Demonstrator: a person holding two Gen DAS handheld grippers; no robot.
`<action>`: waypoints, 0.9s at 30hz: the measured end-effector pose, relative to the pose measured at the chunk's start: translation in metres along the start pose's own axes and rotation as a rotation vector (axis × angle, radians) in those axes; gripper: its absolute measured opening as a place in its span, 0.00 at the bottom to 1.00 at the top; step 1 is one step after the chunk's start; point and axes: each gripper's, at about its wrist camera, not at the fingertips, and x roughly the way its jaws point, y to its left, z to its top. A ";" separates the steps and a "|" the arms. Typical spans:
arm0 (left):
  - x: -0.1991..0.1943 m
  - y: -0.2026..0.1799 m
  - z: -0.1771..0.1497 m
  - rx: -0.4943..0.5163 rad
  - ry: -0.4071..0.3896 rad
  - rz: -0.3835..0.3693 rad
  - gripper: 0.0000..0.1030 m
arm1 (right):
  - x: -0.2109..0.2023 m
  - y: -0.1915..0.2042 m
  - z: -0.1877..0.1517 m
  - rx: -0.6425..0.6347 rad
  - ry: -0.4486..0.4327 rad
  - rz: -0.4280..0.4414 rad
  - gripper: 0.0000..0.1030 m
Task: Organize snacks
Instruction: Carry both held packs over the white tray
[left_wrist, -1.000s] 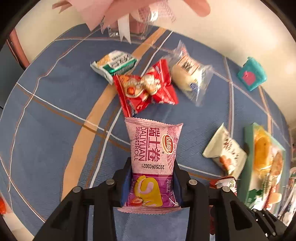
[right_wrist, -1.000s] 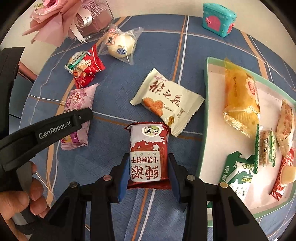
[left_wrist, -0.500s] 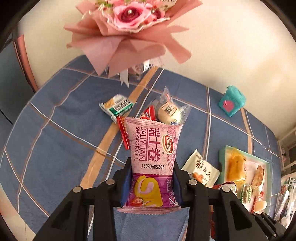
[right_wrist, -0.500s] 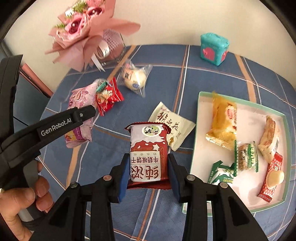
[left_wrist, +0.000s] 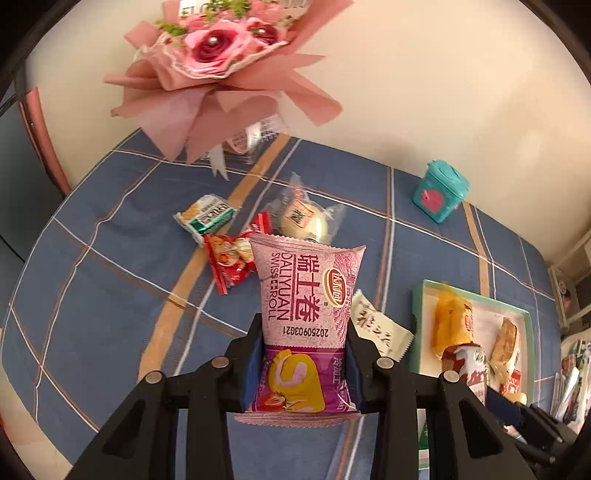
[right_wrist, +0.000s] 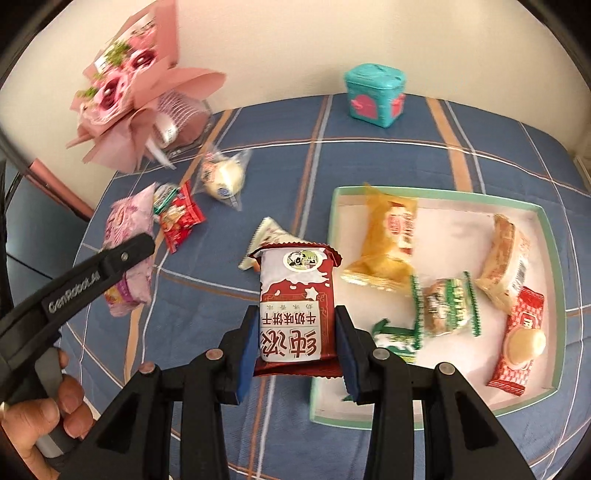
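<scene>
On the far left of the blue checked tablecloth (right_wrist: 369, 155), beside the pink bouquet (right_wrist: 122, 92), four snacks are still lying loose, so the job is looking abt half done: a green-and-white pack (left_wrist: 205, 216), a red pack (left_wrist: 231, 260), a clear-wrapped round bun (right_wrist: 223, 175), and nearer the middle a white triangular pack (left_wrist: 378, 328). Moving right, the left gripper (left_wrist: 301, 360) is clamping the pink Swiss roll pack (left_wrist: 308, 295) between its blue pads, carrying it clear of the table w/ the pack sticking up past the tips. Next over, the right gripper (right_wrist: 295, 339) is squeezing the dark red biscuit pack (right_wrist: 295, 291) the same way, hanging just at the left edge of the tray (right_wrist: 550, 236). Inside that green-rimmed tray five or so snacks are already sitting: a yellow cake pack (right_wrist: 388, 240) at the left, a green-striped pack (right_wrist: 448, 304) in the middle w/ another green-and-white one (right_wrist: 397, 336) partly behind the gripper, a tan pastry (right_wrist: 508, 258) and a red candy pack (right_wrist: 519, 343) at the right. Probably both held packs are going in next, then the four loose ones. A teal box (right_wrist: 375, 94) is standing at the back, apart from everything.
</scene>
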 end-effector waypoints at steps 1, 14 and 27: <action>0.000 -0.005 -0.001 0.007 0.001 -0.002 0.39 | -0.001 -0.006 0.001 0.013 -0.002 -0.004 0.40; 0.003 -0.090 -0.031 0.159 0.020 -0.049 0.39 | -0.027 -0.106 0.005 0.213 -0.053 -0.061 0.40; 0.012 -0.183 -0.051 0.345 0.030 -0.132 0.39 | -0.048 -0.194 -0.001 0.411 -0.112 -0.122 0.40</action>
